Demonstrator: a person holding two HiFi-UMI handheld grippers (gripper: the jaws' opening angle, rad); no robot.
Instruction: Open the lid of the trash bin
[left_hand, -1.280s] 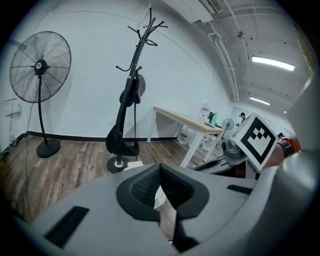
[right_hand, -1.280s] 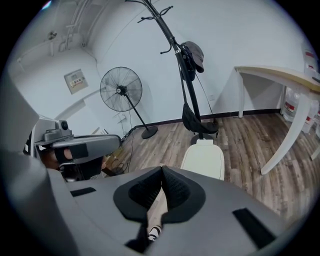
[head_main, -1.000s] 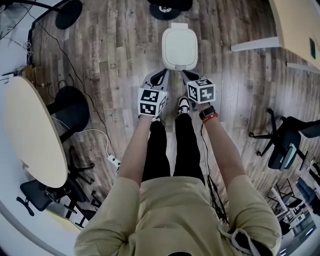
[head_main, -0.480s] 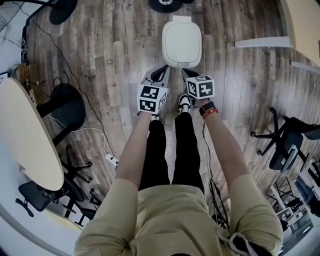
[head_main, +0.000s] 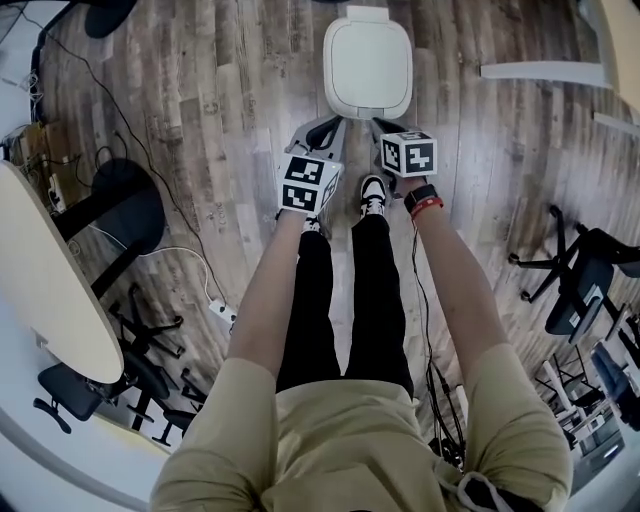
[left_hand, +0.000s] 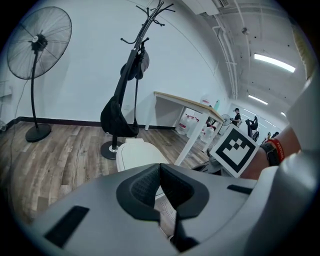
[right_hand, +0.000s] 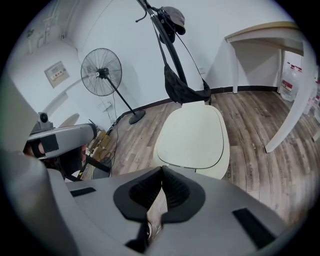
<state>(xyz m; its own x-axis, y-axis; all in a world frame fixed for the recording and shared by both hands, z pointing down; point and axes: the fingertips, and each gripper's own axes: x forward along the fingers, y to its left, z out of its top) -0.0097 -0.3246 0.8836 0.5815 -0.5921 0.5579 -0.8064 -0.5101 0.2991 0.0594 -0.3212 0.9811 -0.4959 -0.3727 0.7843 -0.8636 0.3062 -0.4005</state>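
Note:
A white trash bin (head_main: 368, 68) stands on the wood floor with its flat lid down; it also shows in the left gripper view (left_hand: 136, 154) and fills the middle of the right gripper view (right_hand: 195, 134). My left gripper (head_main: 323, 132) hovers just short of the bin's near left corner. My right gripper (head_main: 386, 128) hovers just short of its near right corner. The left gripper (left_hand: 160, 168) and the right gripper (right_hand: 161, 171) each have their jaws closed together with nothing between them. Neither touches the lid.
The person's legs and shoes (head_main: 372, 196) stand right behind the grippers. A coat stand with a black bag (left_hand: 121, 114) and a floor fan (left_hand: 36, 44) are behind the bin. A white desk (left_hand: 189, 107) is at the right, a round table (head_main: 45, 285) and office chairs (head_main: 580, 285) at the sides.
The head view has slid forward, so the bin and both grippers sit higher in the picture. The grippers stay side by side just before the bin's near edge, still shut.

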